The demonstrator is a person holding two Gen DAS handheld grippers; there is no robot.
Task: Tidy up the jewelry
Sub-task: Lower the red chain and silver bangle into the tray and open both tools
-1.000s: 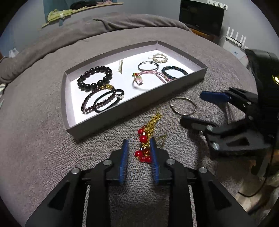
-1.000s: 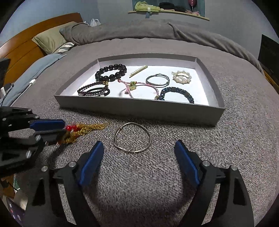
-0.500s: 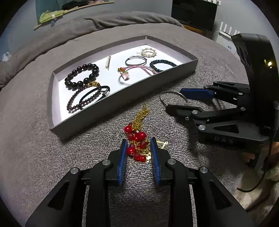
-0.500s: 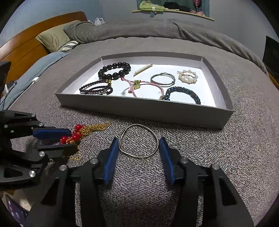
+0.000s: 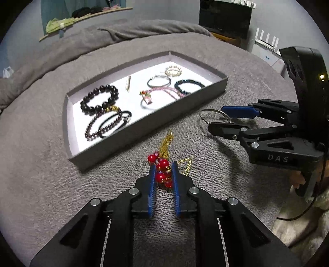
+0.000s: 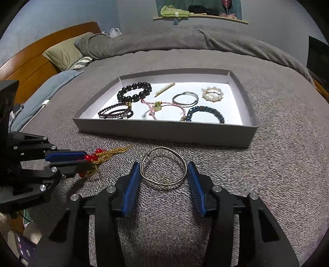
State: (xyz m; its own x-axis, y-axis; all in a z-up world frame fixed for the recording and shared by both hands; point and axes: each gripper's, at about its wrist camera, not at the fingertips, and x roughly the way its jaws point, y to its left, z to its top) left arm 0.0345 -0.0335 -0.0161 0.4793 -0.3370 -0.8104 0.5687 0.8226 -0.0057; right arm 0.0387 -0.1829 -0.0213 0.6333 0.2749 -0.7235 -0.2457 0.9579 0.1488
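Observation:
A grey tray [image 5: 144, 125] [image 6: 164, 133] with a white floor holds several bracelets and a hair clip on the grey bedspread. My left gripper [image 5: 163, 170] [image 6: 81, 159] is shut on a red-bead and gold-chain piece [image 5: 162, 166] [image 6: 98, 157] that lies in front of the tray. My right gripper [image 6: 163, 170] [image 5: 218, 117] is shut on a silver bangle [image 6: 163, 166] [image 5: 213, 116], its pads touching the ring's two sides, to the right of the beads.
The grey blanket [image 6: 277, 164] covers the bed all round. Pillows [image 6: 63, 53] and a wooden headboard [image 6: 30, 67] are at far left in the right wrist view. A white radiator [image 5: 265, 47] and dark screen [image 5: 224, 18] stand beyond the bed.
My right gripper's jaws closed from wide open onto the silver bangle. My left gripper stayed around the red beads, narrowed on them, and the tray appears a little farther away.

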